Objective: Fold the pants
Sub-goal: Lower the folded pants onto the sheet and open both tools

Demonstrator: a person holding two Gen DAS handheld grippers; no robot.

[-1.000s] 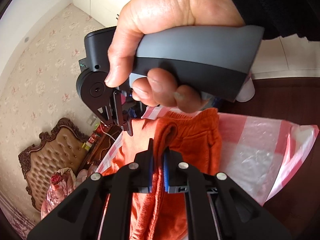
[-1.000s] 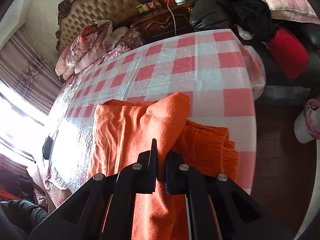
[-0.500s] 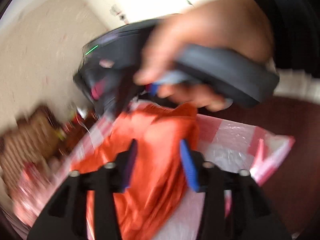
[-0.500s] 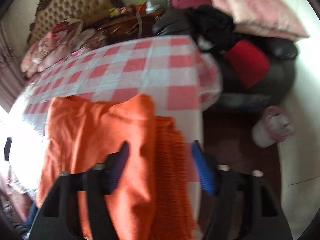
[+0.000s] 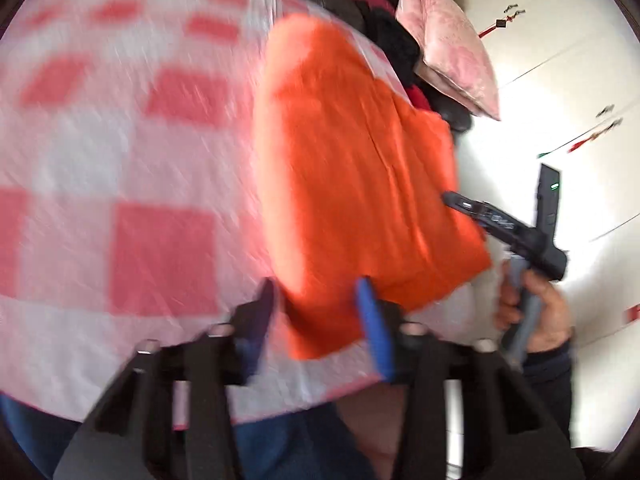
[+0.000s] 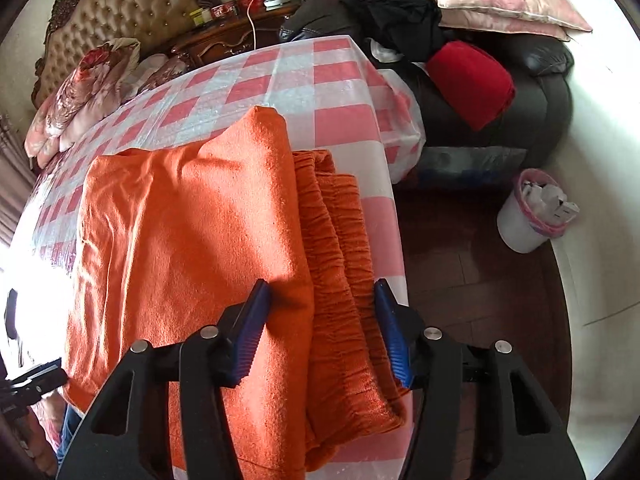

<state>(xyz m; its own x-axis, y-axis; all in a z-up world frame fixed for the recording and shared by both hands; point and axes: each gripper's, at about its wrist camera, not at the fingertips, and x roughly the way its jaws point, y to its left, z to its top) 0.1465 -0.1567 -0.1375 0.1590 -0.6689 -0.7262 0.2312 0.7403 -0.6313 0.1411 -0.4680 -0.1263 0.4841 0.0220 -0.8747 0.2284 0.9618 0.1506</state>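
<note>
The orange pants (image 6: pixel 192 248) lie folded on the red-and-white checked table cover (image 6: pixel 304 76), with the gathered waistband (image 6: pixel 340 240) along the right edge. My right gripper (image 6: pixel 322 316) is open and empty, its blue pads astride the waistband edge. In the blurred left wrist view the pants (image 5: pixel 352 168) lie at the table's near corner. My left gripper (image 5: pixel 318 312) is open and empty just in front of them. The right gripper (image 5: pixel 504 224) shows there at the pants' right edge, held by a hand.
A black sofa (image 6: pixel 532 92) with pink cushions, dark clothes and a red cushion stands right of the table. A white bin (image 6: pixel 528 216) sits on the dark wood floor. A bed with a tufted headboard (image 6: pixel 120 12) and a nightstand are behind.
Both grippers opened and let go of the pants, which now lie flat and folded. The left gripper swung round fast toward the table's near side.
</note>
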